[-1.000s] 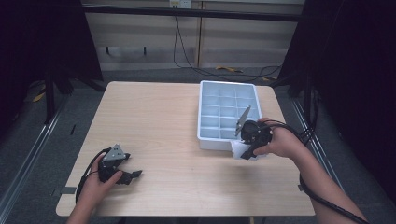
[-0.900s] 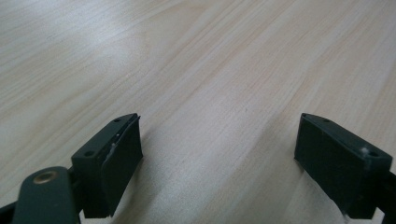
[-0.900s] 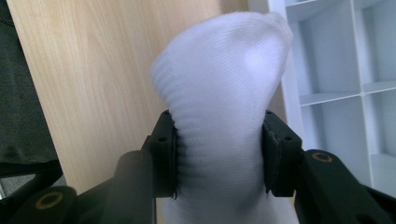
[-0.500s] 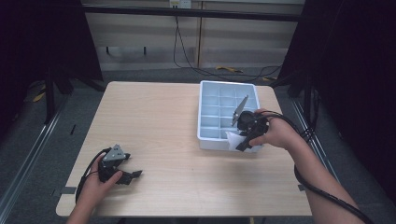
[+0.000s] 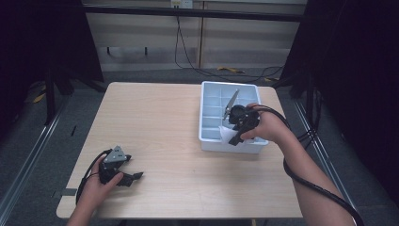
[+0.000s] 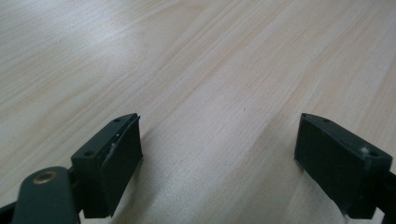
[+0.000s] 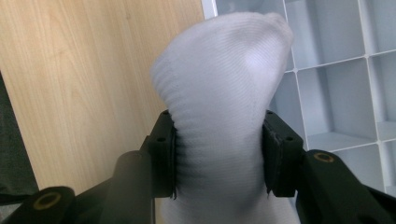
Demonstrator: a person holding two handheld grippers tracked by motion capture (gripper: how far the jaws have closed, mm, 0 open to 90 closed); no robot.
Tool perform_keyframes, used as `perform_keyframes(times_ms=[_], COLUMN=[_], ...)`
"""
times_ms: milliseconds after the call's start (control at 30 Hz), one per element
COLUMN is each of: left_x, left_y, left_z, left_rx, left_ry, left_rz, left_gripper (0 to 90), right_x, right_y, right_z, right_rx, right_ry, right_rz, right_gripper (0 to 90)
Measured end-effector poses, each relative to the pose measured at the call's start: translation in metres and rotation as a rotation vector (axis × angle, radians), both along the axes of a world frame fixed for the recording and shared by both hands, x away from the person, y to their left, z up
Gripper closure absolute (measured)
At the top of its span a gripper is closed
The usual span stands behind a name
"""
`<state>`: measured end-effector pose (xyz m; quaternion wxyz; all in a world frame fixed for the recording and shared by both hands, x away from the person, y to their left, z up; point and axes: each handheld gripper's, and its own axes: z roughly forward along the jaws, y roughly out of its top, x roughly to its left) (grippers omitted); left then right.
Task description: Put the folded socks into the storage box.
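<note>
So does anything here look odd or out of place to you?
Nothing looks damaged or spilled. The right gripper pinches a white sock above the near-left corner of the divided tray. The left gripper rests open on the table.

Left claw [image 6: 219, 163] agape; right claw [image 7: 218, 154] clamped

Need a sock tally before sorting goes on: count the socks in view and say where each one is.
1. The white sock is pinched in the right gripper, held above the near edge of the divided bin. More could be hidden in compartments behind the hand.
</note>
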<state>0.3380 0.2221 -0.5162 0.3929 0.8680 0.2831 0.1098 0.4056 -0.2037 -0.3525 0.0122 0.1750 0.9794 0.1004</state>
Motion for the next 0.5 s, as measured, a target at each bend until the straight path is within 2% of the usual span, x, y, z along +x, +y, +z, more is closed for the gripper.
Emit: perform_keyframes(times_ms=[133,200,500], left_x=[0.0,0.0,-0.001], left_y=[0.0,0.0,0.0], left_z=[0.0,0.0,0.0], left_rx=[0.0,0.0,0.005], left_ry=[0.0,-0.001,-0.001], left_rz=[0.0,-0.002,-0.002], left_gripper=[14.5,14.6,14.6], right_x=[0.006,0.009,0.023], right_y=[0.01,0.015,0.026], right_z=[0.0,0.001,0.0], right_rx=[-0.009,0.002,-0.005], right_ry=[-0.02,-0.027,-0.049], right_rz=[0.02,0.016,-0.012], right_gripper=[53.8,53.8,53.8])
